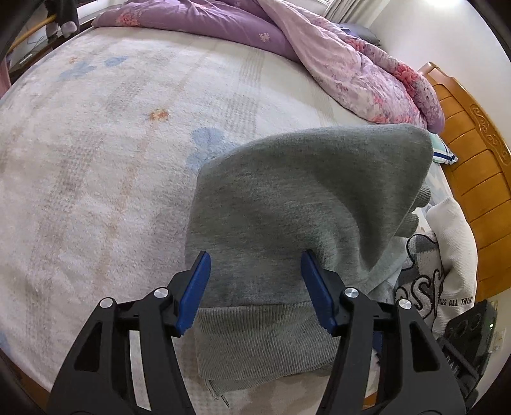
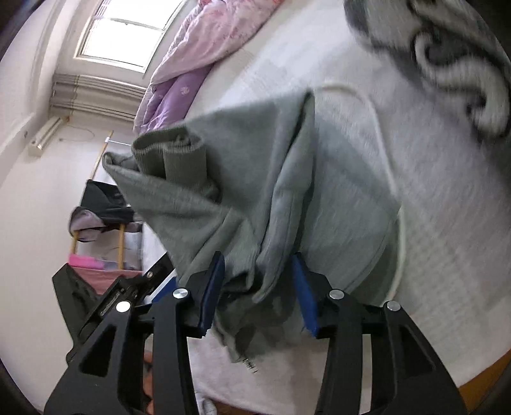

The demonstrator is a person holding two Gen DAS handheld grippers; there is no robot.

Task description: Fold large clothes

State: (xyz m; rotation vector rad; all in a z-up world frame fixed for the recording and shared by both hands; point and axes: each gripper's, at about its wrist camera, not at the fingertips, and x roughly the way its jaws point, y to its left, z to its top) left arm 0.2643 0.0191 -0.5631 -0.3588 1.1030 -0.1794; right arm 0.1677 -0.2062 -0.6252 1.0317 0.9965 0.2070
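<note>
- The sweater (image 1: 287,204), a grey knit, is lying on the bed (image 1: 95,159) near its near edge, bunched and partly folded rather than flat, with its ribbed hem (image 1: 255,338) nearest the left gripper.
- The left gripper (image 1: 255,277) is standing open over the hem: the blue pads (image 1: 194,293) are sitting apart on either side of the cloth, which is lying between them, and they do not appear to be pressing it.
- The right gripper (image 2: 258,281) is also standing open, with a gathered fold of the sweater (image 2: 255,198) hanging between its fingers; the picture is blurred, so whether the cloth is brushing a pad cannot be told.
- In the right wrist view a ribbed cuff (image 2: 179,156) is standing up at the far left of the bundle, so a sleeve is likely lying tucked across the body.
- The step in hand is probably releasing one fold and readying the next grasp.
- To do it well, each gripper should be taking only the layers meant to move, close to an edge or corner, so the fold stays square.
- Both grippers should be lifting level and together, otherwise the heavy knit will be sagging and dragging the lower layers askew.
- The white top (image 1: 453,242) and the patterned garment (image 1: 421,287) are lying just to the right, so the folding should be keeping clear of them.
- The purple quilt (image 1: 255,28) is lying well away at the far side.
</note>
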